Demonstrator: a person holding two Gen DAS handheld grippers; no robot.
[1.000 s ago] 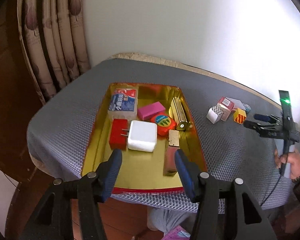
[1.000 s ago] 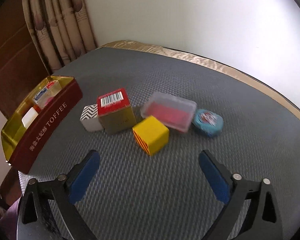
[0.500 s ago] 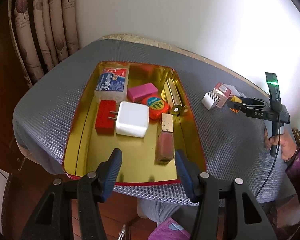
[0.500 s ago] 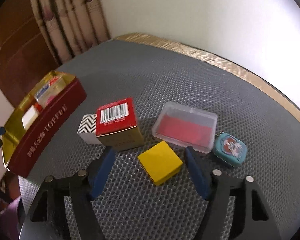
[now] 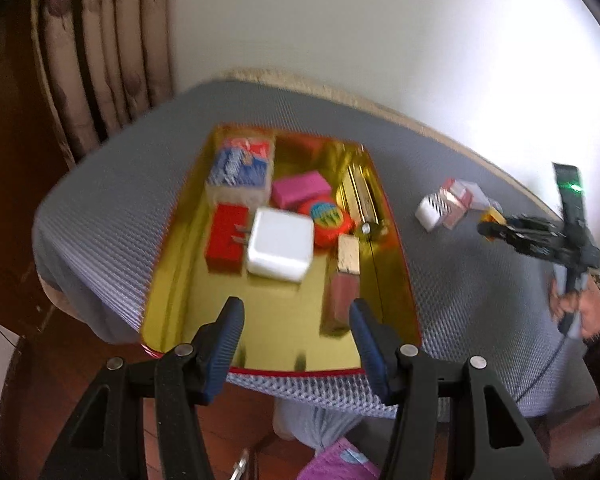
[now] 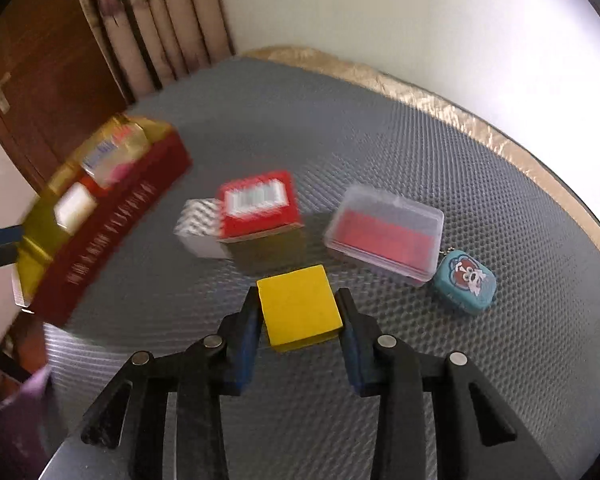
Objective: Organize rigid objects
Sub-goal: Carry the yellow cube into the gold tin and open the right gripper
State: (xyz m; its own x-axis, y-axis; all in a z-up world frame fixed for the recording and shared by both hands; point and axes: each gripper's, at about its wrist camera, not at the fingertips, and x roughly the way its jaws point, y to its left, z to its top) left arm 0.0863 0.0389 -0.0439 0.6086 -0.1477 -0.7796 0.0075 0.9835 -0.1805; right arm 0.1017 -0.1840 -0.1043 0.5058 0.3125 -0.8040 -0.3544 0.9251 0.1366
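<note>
Grey honeycomb-mesh cloth covers the round table point(image 6: 380, 152), which stands before a pale wall and a striped curtain point(image 6: 152, 24). Nearest in the right wrist view, the right gripper point(image 6: 300, 316) has its blue-padded fingers point(image 6: 246, 336) clamped on the two sides of a small yellow cube-shaped box point(image 6: 298, 306), gripping it firmly. Just beyond the fingertips sits a red carton with a barcode label point(image 6: 260, 204), touching a white box with black zigzag stripes point(image 6: 198, 228) on its left; to the right of the fingers lie a clear plastic case with a red insert point(image 6: 384, 232) and, just beside it, a blue rounded keychain pouch with a cartoon face point(image 6: 466, 282). Far to the left stands the red-sided, gold-lined tin tray point(image 6: 112, 220). In the left wrist view, the left gripper point(image 5: 296, 336) hovers above the tray's near end, its fingers point(image 5: 226, 336) partly open with nothing between them. Beyond them in the tray lie a pink lip-gloss tube with a gold cap point(image 5: 342, 284), a white square charger point(image 5: 280, 250), a red block point(image 5: 226, 238), an orange round tape measure point(image 5: 328, 218), a pink bar point(image 5: 300, 188) and a blue-and-red packet point(image 5: 242, 168).
</note>
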